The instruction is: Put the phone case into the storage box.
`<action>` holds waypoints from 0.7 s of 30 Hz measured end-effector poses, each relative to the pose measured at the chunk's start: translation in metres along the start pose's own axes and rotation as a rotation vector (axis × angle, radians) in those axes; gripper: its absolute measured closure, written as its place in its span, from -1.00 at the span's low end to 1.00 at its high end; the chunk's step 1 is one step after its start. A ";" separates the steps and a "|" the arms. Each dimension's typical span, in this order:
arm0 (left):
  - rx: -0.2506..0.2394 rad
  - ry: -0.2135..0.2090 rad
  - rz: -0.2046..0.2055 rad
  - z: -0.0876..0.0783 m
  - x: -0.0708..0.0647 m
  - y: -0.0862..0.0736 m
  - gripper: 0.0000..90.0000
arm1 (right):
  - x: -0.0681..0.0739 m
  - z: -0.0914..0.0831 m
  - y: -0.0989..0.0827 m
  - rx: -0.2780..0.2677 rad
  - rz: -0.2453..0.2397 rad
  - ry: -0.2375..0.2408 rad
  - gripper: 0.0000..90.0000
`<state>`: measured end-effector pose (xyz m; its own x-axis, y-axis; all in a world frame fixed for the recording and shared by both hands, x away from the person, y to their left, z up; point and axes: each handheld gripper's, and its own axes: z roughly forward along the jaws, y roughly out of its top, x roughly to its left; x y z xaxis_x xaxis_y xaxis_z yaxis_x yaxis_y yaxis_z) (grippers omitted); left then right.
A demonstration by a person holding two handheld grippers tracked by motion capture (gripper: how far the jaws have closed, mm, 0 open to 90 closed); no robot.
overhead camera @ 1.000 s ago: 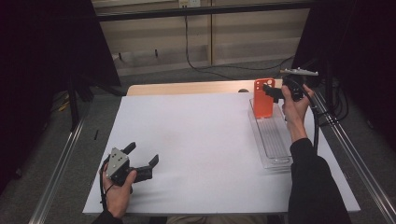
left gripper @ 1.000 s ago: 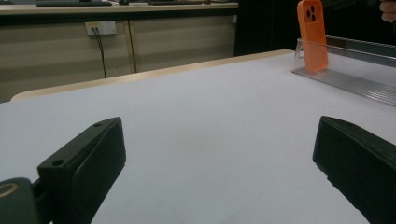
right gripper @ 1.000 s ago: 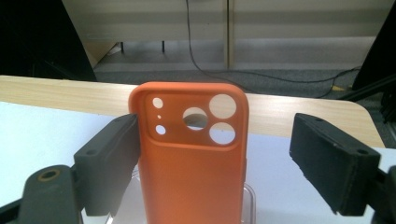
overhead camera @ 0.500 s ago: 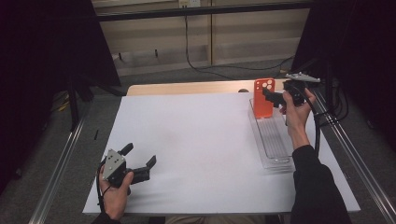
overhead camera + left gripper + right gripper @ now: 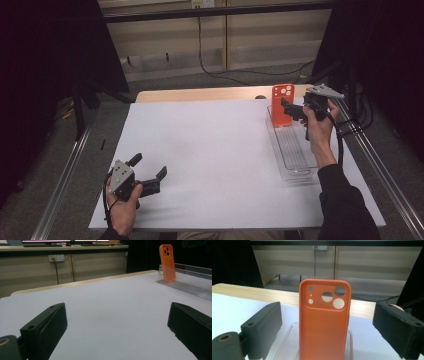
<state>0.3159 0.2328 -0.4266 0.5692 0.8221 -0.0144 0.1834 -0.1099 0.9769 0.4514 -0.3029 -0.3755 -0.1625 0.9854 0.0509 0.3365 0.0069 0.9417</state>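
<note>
An orange phone case (image 5: 281,104) stands upright at the far end of a clear ribbed tray (image 5: 296,152) on the right side of the white table. My right gripper (image 5: 289,109) is level with it, and its jaws have just been opening. In the right gripper view the case (image 5: 324,325) rises between the wide black jaws, which stand apart from both of its edges; the right gripper (image 5: 325,315) is open. My left gripper (image 5: 149,166) rests low at the front left, open and with nothing in it. The left gripper view shows the case (image 5: 167,262) far off in the tray (image 5: 190,287).
The white sheet (image 5: 210,150) covers most of the table, with a strip of wood (image 5: 200,94) at the far edge. Metal rails (image 5: 385,175) run along both sides. Cables (image 5: 210,55) hang by the cabinets behind.
My right gripper has shifted slightly nearer and lower beside the orange case, and its jaws stand wider. The left hand has stayed in place.
</note>
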 end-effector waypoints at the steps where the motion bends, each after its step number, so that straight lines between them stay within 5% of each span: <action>1: 0.000 -0.001 0.000 0.000 0.000 0.000 -0.94 | 0.001 -0.001 0.000 0.000 0.004 0.000 -0.81; 21: -0.016 0.018 -0.008 -0.003 0.000 0.001 -0.94 | 0.014 -0.037 -0.010 -0.106 -0.016 0.038 -0.85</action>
<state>0.3137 0.2342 -0.4252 0.5532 0.8328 -0.0184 0.1751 -0.0947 0.9800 0.4116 -0.2950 -0.3724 -0.2025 0.9782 0.0462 0.2335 0.0024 0.9724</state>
